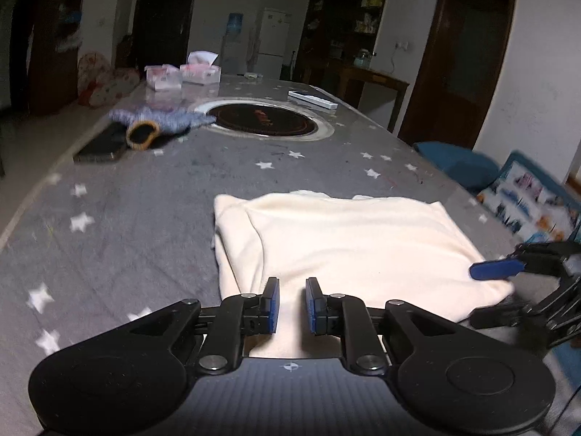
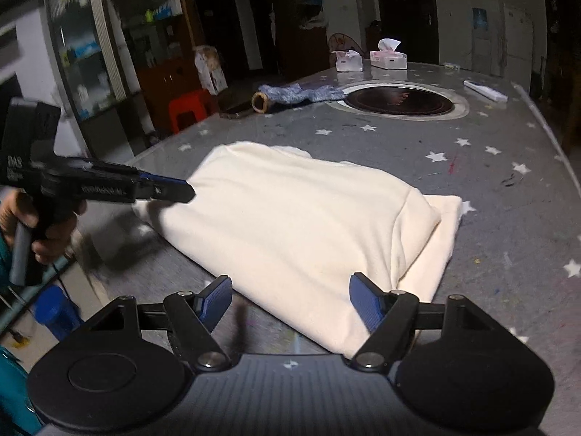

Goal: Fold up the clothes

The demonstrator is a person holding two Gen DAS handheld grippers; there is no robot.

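The cream garment (image 1: 348,250) lies folded into a thick pad on the grey star-printed surface (image 1: 145,225), toward its near end. In the left wrist view it fills the area from the centre out to 3 o'clock.

The left claw (image 1: 292,305) sits at the garment's near edge, at 6 o'clock in its own view. Its blue pads (image 1: 273,303) stand close together with a narrow gap, and cream cloth shows in that gap. Whether the pads pinch the cloth cannot be told. In the right wrist view this claw (image 2: 190,190) reaches in from 9 o'clock, its tip at the garment's edge, with a hand (image 2: 43,225) on its handle.

The right claw (image 2: 290,307) is spread wide at the garment's near corner; one blue pad (image 2: 366,307) lies against the cloth, the other (image 2: 214,303) is clear of it over bare surface. It grips nothing.

Farther back, toward 12 o'clock, a round burner (image 1: 263,120) is set into the surface, with a blue-grey knit piece (image 1: 163,121) to its left, two tissue boxes (image 1: 183,74) behind, and a white remote (image 1: 314,100) to its right.
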